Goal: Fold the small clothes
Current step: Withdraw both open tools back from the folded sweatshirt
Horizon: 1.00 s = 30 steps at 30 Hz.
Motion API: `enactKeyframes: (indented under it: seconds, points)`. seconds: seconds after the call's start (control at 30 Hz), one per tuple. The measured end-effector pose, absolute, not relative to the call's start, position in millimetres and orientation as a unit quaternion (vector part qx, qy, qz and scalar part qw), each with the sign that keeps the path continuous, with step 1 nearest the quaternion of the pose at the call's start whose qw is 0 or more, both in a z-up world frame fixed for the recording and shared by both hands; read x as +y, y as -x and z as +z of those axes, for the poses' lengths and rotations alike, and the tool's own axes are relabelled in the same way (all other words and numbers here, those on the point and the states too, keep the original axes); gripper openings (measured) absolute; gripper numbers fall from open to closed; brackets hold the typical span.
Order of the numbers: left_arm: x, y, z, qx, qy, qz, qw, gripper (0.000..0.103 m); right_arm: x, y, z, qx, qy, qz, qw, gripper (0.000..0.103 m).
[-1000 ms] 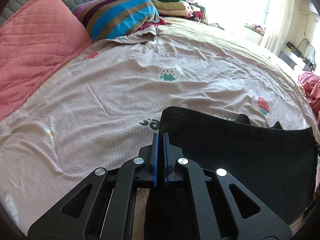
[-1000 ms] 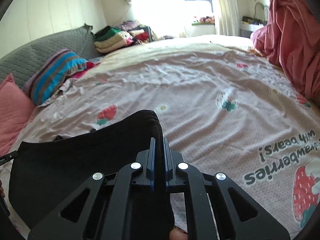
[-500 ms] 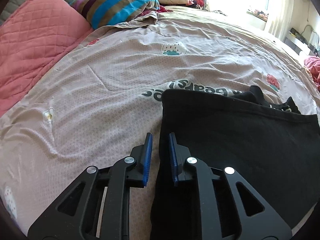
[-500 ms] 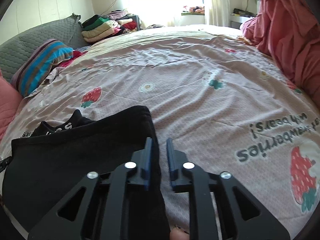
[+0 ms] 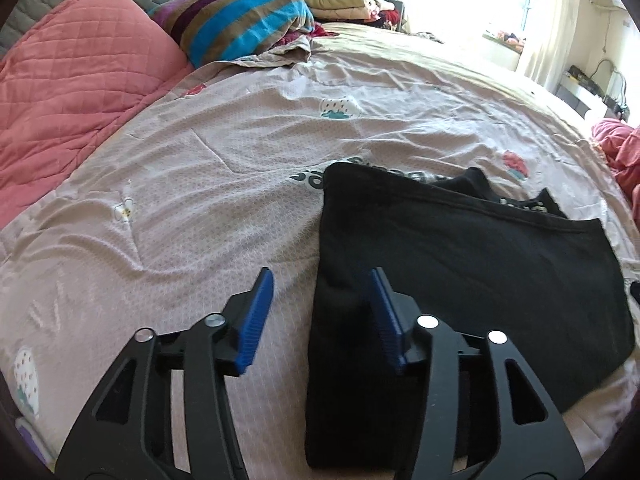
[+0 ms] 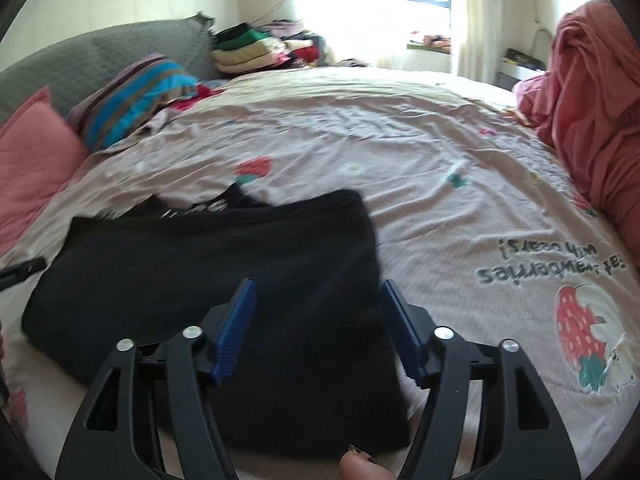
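The left gripper (image 5: 320, 312) and right gripper (image 6: 318, 324) have just been opening and stand wide, pads clear of the black garment (image 5: 460, 264) on the bedsheet (image 5: 200, 184). The release after one fold appears complete. The next move calls for regripping a garment edge for another fold.

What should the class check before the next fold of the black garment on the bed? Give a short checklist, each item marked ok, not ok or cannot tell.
1. Left gripper released: ok; jaws have just been opening, pads clear of the cloth.
2. Right gripper released: ok; jaws have just been opening, nothing pinched.
3. Black garment lying flat on the bedsheet: ok.
4. Folded edges aligned: not ok; a printed layer sticks out at the far side.
5. Fingertip clear of the right gripper: cannot tell.
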State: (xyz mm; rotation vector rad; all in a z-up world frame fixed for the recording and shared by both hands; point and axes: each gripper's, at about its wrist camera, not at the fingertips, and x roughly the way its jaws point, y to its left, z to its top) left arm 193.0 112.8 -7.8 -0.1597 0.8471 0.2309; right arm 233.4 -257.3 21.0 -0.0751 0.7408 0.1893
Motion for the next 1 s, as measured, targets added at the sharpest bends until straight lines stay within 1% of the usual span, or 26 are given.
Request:
enactKeyframes:
  seconds: [0.2, 0.5, 0.7, 0.87, 1.0]
  points:
    - [97, -172, 0, 0.406, 0.078, 0.083, 0.907, 0.055, -244, -214, 17, 0.383, 0.039, 0.133, 0.913, 0.065]
    - [83, -149, -9, 0.431, 0.071, 0.054, 0.898, 0.056, -230, -192, 3, 0.408, 0.075, 0.145, 0.898, 0.067]
    - [74, -137, -28, 0.453, 0.065, 0.049, 0.888, 0.057, -240, -190, -15, 0.445, 0.062, 0.13, 0.884, 0.069]
    - [76, -129, -38, 0.459, 0.078, 0.046, 0.884, 0.058, -243, -184, -18, 0.445, 0.062, 0.128, 0.884, 0.07]
    - [78, -124, -34, 0.456, 0.086, 0.044, 0.885, 0.058, -244, -180, -15, 0.441, 0.056, 0.127, 0.887, 0.071]
